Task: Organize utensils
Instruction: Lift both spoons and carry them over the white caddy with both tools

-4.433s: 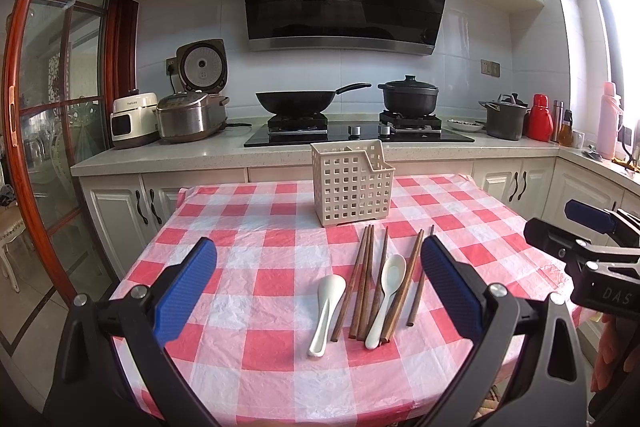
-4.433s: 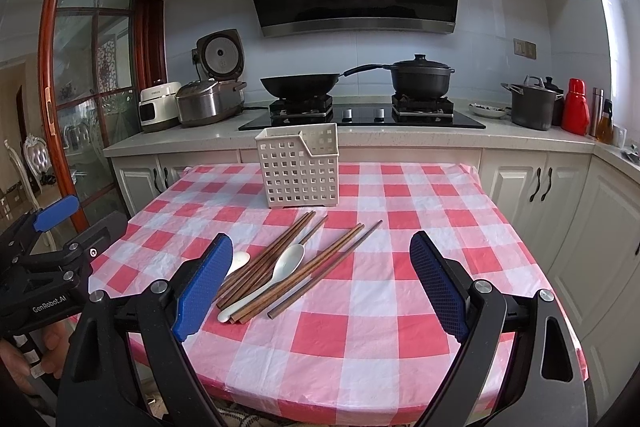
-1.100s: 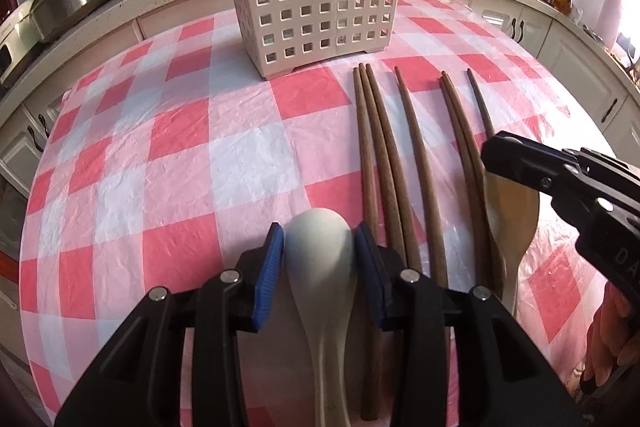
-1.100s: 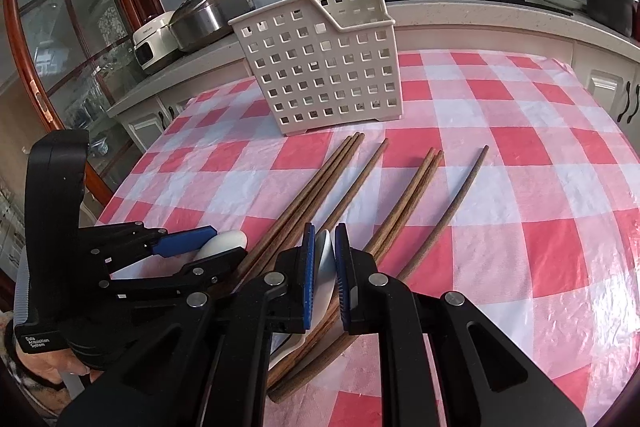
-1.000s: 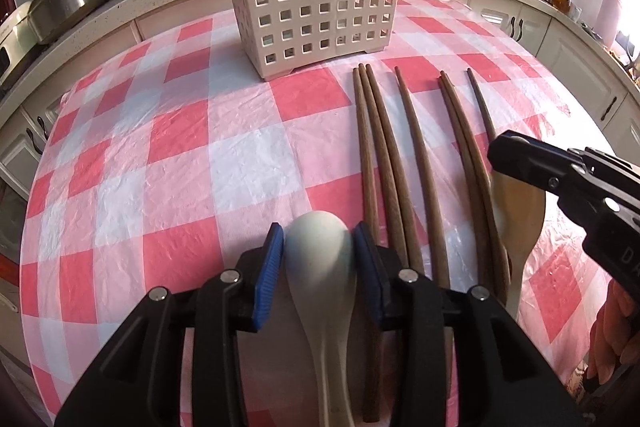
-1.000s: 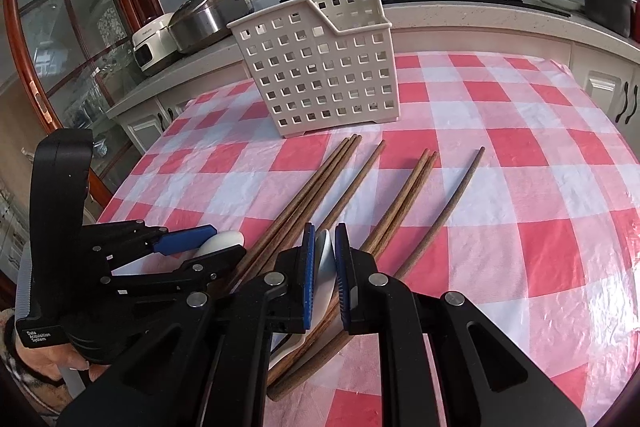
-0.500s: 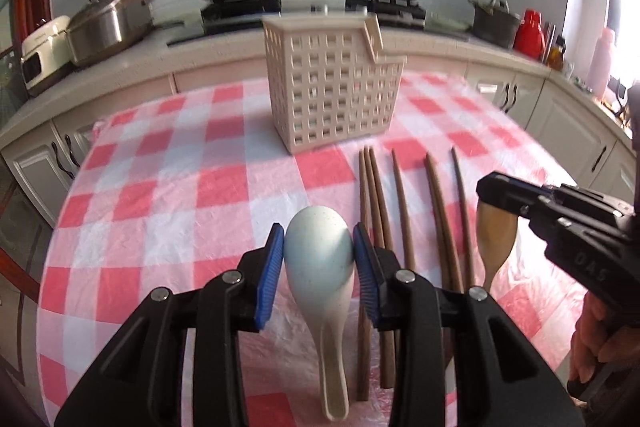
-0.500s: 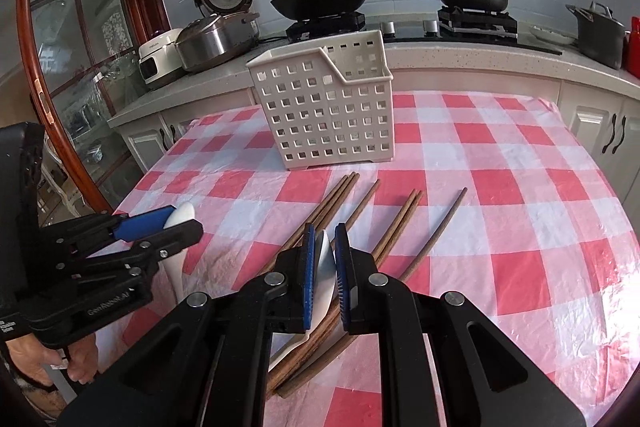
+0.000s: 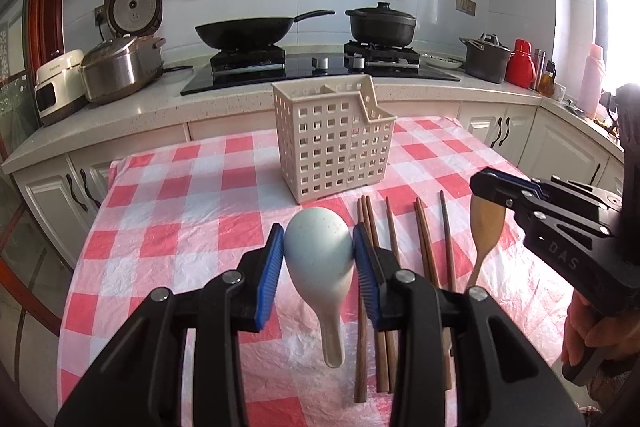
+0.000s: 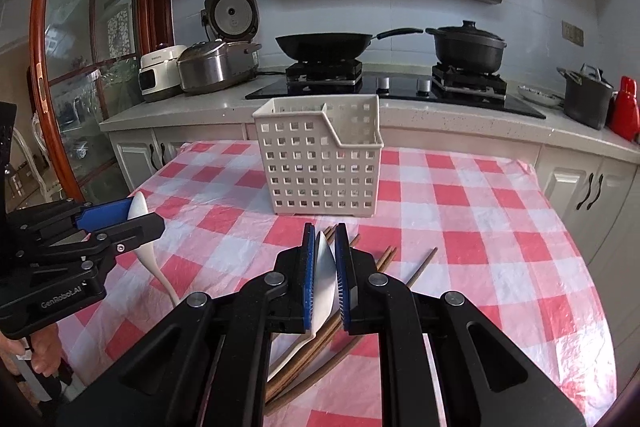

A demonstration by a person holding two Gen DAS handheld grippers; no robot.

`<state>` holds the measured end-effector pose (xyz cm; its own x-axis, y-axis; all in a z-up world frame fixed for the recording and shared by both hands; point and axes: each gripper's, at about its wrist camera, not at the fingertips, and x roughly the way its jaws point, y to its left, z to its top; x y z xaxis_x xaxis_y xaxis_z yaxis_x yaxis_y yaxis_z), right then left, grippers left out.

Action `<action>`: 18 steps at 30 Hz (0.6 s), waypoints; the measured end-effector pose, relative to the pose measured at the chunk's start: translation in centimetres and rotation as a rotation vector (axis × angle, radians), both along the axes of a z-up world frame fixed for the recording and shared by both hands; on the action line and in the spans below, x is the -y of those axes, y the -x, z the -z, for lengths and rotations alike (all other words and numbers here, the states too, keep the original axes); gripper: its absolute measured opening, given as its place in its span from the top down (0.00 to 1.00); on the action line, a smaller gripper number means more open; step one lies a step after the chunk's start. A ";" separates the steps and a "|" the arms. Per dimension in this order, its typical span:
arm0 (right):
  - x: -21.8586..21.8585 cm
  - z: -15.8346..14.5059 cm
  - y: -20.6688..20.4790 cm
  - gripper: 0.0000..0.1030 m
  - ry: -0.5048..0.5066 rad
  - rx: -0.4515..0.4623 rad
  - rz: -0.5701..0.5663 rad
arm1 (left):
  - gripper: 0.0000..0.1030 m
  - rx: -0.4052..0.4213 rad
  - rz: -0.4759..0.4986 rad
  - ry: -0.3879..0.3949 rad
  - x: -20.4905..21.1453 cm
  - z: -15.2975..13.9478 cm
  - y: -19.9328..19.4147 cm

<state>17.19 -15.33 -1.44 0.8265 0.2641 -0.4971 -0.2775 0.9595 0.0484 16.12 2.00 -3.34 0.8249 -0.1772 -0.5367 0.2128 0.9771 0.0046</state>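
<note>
My left gripper (image 9: 319, 249) is shut on the bowl of a pale ceramic spoon (image 9: 320, 251) and holds it above the table, handle hanging down. It also shows in the right wrist view (image 10: 138, 213). My right gripper (image 10: 324, 259) is shut edge-on on a second spoon (image 10: 324, 283), lifted clear of the table; in the left wrist view this spoon (image 9: 485, 227) looks tan. Several brown chopsticks (image 9: 394, 255) lie side by side on the checked cloth. A beige lattice utensil basket (image 9: 332, 147) with two compartments stands upright beyond them.
The table with a red and white checked cloth (image 9: 192, 227) ends near the counter. Behind it are a stove with a wok (image 9: 248, 33) and a black pot (image 9: 380, 25), rice cookers (image 9: 120, 67) at left, and white cabinets on the right.
Both grippers have closed on the spoons and lifted them off the cloth, rising and pulling back from the chopsticks. The chopsticks and basket have not moved.
</note>
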 end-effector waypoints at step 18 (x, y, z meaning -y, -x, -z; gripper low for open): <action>0.1 -4.4 -6.8 0.88 0.031 0.158 0.061 | 0.67 0.126 0.013 0.029 0.2 -7.1 -4.6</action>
